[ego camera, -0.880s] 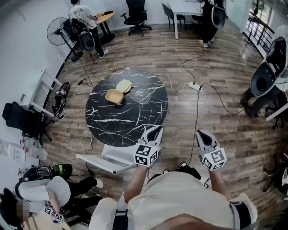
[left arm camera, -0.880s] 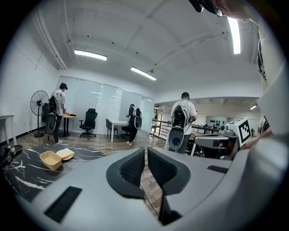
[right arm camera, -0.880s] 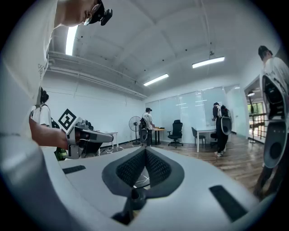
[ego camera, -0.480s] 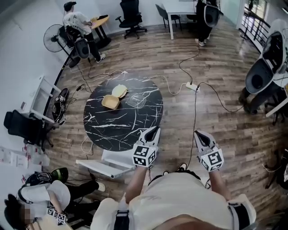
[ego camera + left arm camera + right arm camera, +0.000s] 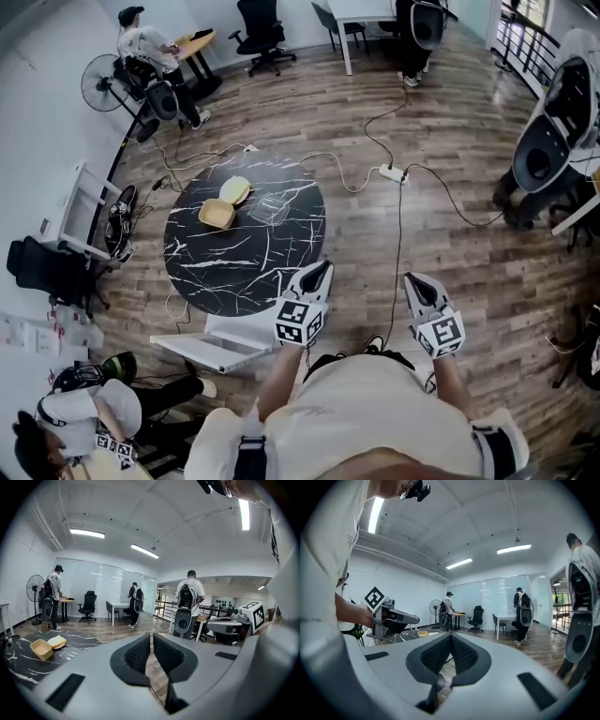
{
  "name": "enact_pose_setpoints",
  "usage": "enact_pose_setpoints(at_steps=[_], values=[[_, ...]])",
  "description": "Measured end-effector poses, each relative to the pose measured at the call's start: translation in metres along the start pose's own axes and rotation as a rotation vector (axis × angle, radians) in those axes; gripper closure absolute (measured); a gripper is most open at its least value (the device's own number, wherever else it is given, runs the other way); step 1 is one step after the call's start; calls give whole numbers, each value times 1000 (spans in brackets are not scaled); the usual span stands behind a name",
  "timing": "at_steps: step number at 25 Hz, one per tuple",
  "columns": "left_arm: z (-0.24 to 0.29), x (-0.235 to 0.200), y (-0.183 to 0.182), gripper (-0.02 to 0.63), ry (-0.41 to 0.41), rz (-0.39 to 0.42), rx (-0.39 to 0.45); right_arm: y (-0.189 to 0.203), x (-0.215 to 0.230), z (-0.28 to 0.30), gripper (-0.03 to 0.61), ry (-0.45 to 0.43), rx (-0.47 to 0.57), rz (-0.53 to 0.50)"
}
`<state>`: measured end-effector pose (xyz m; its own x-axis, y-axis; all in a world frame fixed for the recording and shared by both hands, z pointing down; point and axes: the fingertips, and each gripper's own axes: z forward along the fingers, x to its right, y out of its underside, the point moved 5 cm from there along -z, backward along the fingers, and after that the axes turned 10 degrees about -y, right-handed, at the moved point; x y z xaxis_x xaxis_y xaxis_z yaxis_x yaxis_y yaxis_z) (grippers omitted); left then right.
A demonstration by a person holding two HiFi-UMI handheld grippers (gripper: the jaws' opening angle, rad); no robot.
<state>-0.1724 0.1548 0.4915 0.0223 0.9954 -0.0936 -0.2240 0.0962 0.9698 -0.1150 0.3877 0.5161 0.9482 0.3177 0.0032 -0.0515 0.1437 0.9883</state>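
Plainly closed: left gripper (image 5: pixel 324 267), right gripper (image 5: pixel 412 278).

My left gripper (image 5: pixel 151 641) and right gripper (image 5: pixel 451 643): matt grey plastic, ribbed black rubbery pads. Ahead of left: round black marble-look tabletop (image 5: pixel 246 246), glossy, white-veined. Beneath both: brown wood-plank floor (image 5: pixel 366 244), slight sheen.

Ceiling strips (image 5: pixel 86 533) lit the room brightly and evenly; one flared white at the frame's edge. Shadows were faint. Every view bulged fisheye, with black corners. The left gripper (image 5: pixel 151 638) and right gripper (image 5: pixel 451 638) looked soft up close.
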Motion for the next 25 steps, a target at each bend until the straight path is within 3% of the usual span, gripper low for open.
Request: enact_pose_setpoints(at_steps=[5,13,17,20,25], values=[[12,15,9,575,9,33,-43,9,15,-4,571,-21,5,15],[24,9,12,575,-30,-5,-54,17,29,9,571,-68,6,41],[33,-2,7,565,-45,-5,-46,17,40,29,571,-96,4,34],[44,-15,11,513,-56,-17,-54,20,47,47,571,-103,-5,51],[88,-42,9,509,-32,-60,-62,17,71,78,571,-84,-38,75]])
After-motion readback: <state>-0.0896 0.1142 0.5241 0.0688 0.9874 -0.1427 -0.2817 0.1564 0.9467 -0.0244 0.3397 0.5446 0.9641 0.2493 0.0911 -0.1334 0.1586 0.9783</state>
